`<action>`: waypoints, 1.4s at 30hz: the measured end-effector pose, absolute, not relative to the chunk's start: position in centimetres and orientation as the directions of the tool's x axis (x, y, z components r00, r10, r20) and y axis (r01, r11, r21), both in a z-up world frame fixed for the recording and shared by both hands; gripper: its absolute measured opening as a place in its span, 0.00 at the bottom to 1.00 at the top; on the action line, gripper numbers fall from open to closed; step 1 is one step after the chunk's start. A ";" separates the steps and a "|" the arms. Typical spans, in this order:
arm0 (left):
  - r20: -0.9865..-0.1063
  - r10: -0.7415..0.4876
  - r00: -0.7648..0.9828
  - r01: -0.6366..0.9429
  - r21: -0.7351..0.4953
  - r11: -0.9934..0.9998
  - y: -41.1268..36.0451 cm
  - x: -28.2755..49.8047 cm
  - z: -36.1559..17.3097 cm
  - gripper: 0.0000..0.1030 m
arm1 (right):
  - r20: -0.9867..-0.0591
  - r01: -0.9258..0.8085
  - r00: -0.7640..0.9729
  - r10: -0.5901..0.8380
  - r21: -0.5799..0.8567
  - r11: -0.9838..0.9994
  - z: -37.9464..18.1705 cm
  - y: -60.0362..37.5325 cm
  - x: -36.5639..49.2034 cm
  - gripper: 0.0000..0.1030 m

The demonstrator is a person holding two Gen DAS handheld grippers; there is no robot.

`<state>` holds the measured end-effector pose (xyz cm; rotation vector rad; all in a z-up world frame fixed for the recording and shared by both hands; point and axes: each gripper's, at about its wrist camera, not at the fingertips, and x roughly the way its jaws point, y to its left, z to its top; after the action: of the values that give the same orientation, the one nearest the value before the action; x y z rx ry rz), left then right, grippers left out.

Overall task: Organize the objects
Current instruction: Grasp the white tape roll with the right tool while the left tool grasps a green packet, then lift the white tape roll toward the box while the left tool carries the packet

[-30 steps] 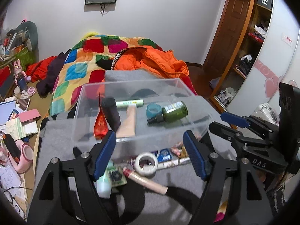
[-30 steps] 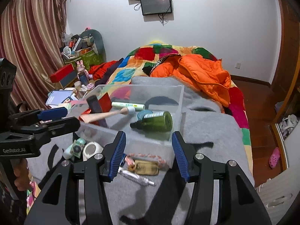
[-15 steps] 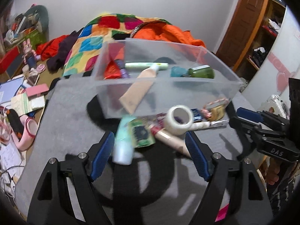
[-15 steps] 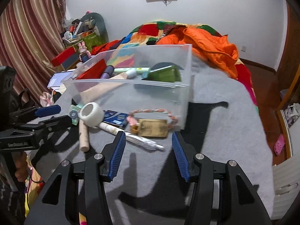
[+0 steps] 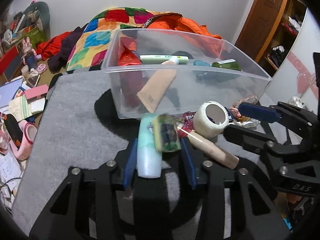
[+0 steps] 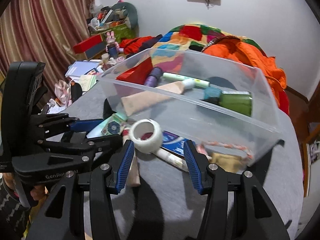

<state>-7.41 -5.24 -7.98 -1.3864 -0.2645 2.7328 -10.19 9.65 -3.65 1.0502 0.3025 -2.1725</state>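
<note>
A clear plastic bin (image 5: pixel 180 71) (image 6: pixel 180 98) stands on a grey blanket and holds a beige tube, a green bottle, a pale green tube and a red packet. Loose items lie in front of it. My left gripper (image 5: pixel 159 160) (image 6: pixel 104 131) is low over a mint tube (image 5: pixel 149 156) with a green-yellow packet (image 5: pixel 165 136) on it. Its jaws are closing with both between them, the right pad at the packet's edge. My right gripper (image 6: pixel 157 160) (image 5: pixel 236 120) stands open just behind a white tape roll (image 6: pixel 147 138) (image 5: pixel 212 120), gripping nothing. A beige stick (image 5: pixel 212 150) lies under the roll.
A blue box (image 6: pixel 174 142), a white tube (image 6: pixel 172 158) and a braided cord (image 6: pixel 228 145) lie along the bin's front wall. Behind are a patchwork quilt (image 5: pixel 96 38) and an orange jacket (image 6: pixel 250 54). Floor clutter (image 5: pixel 22 100) lies left, and a wooden door (image 5: pixel 258 18) stands right.
Both grippers have come down to the loose items in front of the bin. The left jaws have narrowed around the mint tube and packet. The right gripper has shifted toward the tape roll.
</note>
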 end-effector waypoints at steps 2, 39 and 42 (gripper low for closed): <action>-0.785 0.161 -0.598 0.021 -0.216 -0.976 -6.0 -7.0 -8.0 0.38 | -0.767 0.686 -0.416 -0.489 0.088 -0.722 -3.9 8.9 -10.4 0.46; -0.768 0.189 -0.613 0.011 -0.247 -0.969 -4.4 -5.6 -5.3 0.28 | -0.694 0.665 -0.439 -0.571 0.176 -0.726 -2.0 13.3 -9.2 0.34; -0.776 0.186 -0.602 0.011 -0.241 -0.971 -4.2 -6.6 -5.7 0.28 | -0.689 0.661 -0.439 -0.577 0.187 -0.726 -2.0 13.6 -9.3 0.34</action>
<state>-6.56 -4.20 -5.71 -1.3504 -0.3378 2.7061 -9.32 13.58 -1.96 0.9853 0.1412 -2.1759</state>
